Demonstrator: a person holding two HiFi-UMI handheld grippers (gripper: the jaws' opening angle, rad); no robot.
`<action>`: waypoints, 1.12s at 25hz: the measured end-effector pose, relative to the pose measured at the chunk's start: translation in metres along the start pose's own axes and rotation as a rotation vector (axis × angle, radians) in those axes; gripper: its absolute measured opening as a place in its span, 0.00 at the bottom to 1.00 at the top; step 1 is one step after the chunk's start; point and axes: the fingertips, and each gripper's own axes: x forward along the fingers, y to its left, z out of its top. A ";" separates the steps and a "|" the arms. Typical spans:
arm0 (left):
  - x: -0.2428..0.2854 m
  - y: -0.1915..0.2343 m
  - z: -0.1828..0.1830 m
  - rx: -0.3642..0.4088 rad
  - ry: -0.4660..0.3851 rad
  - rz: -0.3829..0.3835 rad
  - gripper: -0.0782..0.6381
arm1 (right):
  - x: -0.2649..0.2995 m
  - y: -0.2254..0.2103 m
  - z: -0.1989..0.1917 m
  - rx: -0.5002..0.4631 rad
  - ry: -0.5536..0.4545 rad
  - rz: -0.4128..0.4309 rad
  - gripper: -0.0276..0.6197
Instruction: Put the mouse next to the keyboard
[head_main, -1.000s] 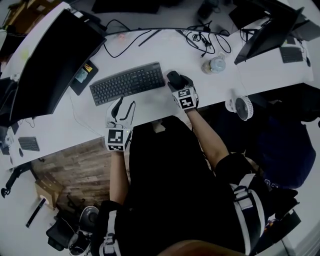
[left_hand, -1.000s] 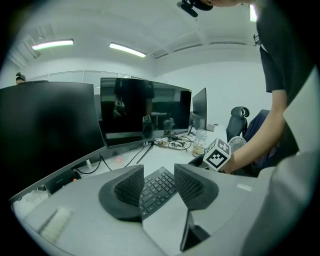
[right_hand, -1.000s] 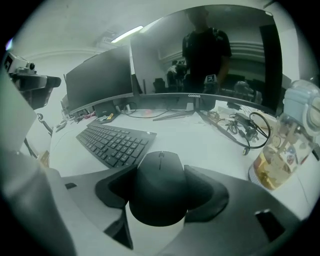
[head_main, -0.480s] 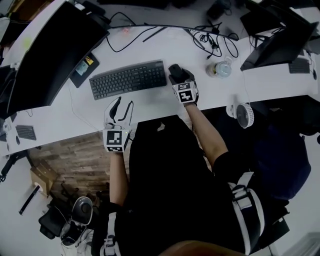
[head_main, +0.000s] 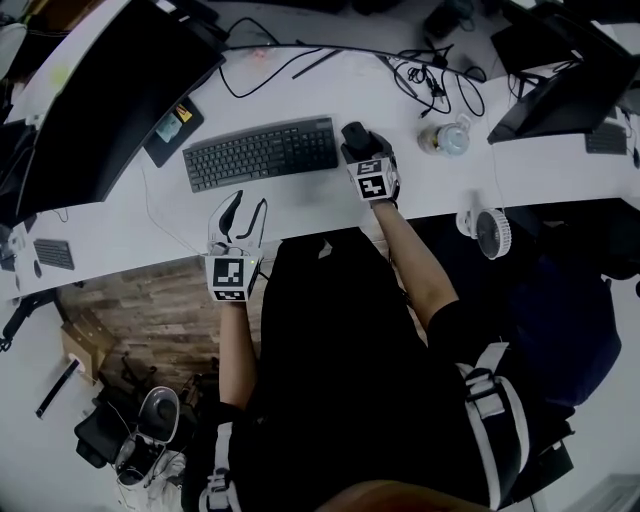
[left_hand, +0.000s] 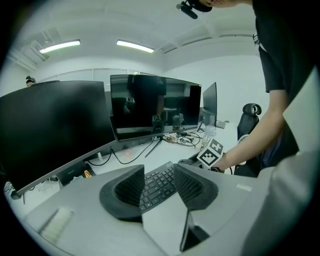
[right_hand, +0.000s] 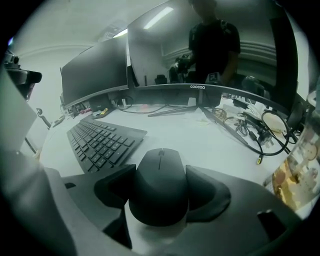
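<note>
The black mouse (head_main: 352, 134) (right_hand: 160, 186) rests on the white desk (head_main: 300, 205) just right of the black keyboard (head_main: 262, 152) (right_hand: 100, 142). My right gripper (head_main: 357, 148) (right_hand: 160, 172) has its pads against both sides of the mouse, and its jaws are opening. The left gripper (head_main: 245, 212) (left_hand: 158, 187) hovers open near the desk's front edge, in front of the keyboard (left_hand: 161, 176), with nothing between its jaws.
A large dark monitor (head_main: 100, 110) stands behind and left of the keyboard. Tangled cables (head_main: 425, 80) and a clear jar (head_main: 445, 138) lie to the right of the mouse. A small white fan (head_main: 490, 232) sits at the front edge; another screen (head_main: 560, 70) stands far right.
The right gripper and mouse have stayed beside the keyboard's right end. The left gripper has held its place near the front edge. Only the head camera has shifted slightly.
</note>
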 end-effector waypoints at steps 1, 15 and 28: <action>0.000 0.000 0.001 0.001 -0.004 0.000 0.37 | 0.000 0.000 0.000 0.008 0.004 0.007 0.53; -0.008 -0.001 0.002 0.003 -0.052 -0.034 0.36 | -0.024 0.005 0.008 0.013 -0.039 0.017 0.68; -0.017 0.003 -0.006 0.021 -0.080 -0.102 0.36 | -0.092 0.053 0.039 -0.125 -0.188 0.057 0.17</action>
